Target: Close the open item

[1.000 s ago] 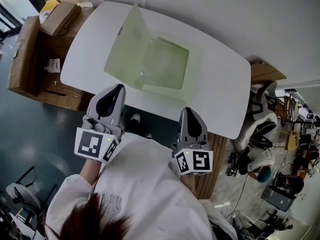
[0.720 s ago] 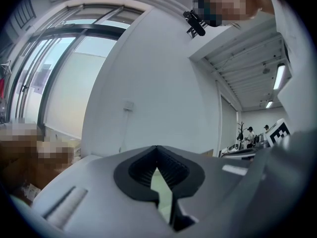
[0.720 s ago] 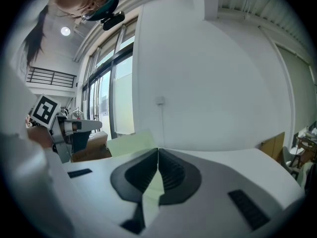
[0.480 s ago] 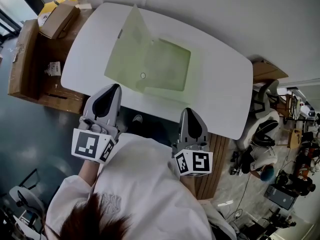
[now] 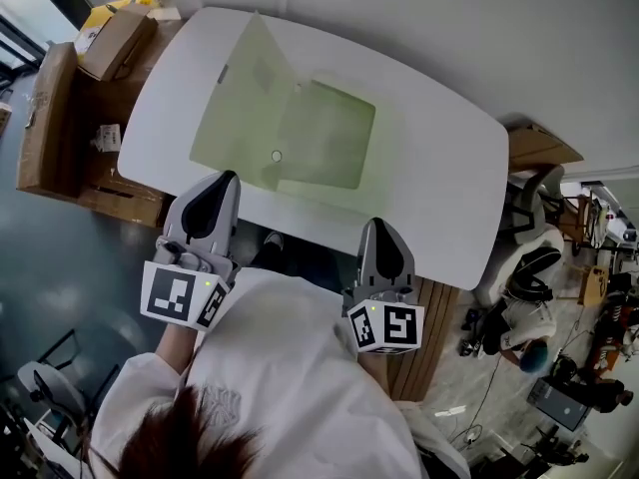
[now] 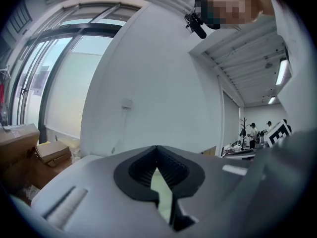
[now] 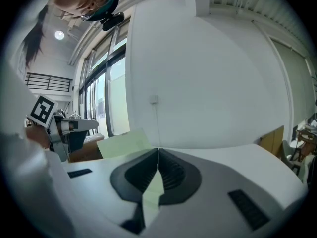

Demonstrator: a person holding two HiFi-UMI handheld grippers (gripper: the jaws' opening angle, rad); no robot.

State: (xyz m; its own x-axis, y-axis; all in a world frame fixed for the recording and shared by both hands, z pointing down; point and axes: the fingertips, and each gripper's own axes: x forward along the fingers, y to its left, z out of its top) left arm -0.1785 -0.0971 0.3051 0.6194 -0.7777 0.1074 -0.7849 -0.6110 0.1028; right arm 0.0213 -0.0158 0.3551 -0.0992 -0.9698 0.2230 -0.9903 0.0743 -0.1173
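Your hands are hidden: your white sleeves and the marker cubes cover them in the head view. In the left gripper view the grey gripper body blocks nearly all of the table (image 5: 439, 188). Only a sliver of pale green shows through the slot under the jaw tips. The right gripper view gives you a little more, with one corner of the raised leaf standing above the gripper body over the table's far side. The table's legs cannot be seen, and the clutter past its right end is too small to make out.

You have two grippers, one folder (image 5: 319, 133), one table, and two cardboard boxes that can be counted beyond the table's left end. One is a long box (image 5: 50, 108) and the other a smaller box (image 5: 118, 30).

The folder is pale green and translucent, and it lies open on the left and middle of the table. One leaf rests flat on the tabletop. The other leaf stands up from the fold, tilted toward the table's left end. A small round stud (image 5: 277, 156) sits near the folder's edge, on the side of the table closest to you.

Your left gripper (image 5: 228, 178) hovers at the table's near edge, just short of the folder, with its jaws pressed together on nothing. Your right gripper (image 5: 377, 225) hangs off the same near edge, apart from the folder, and its jaws are also pressed together and empty.
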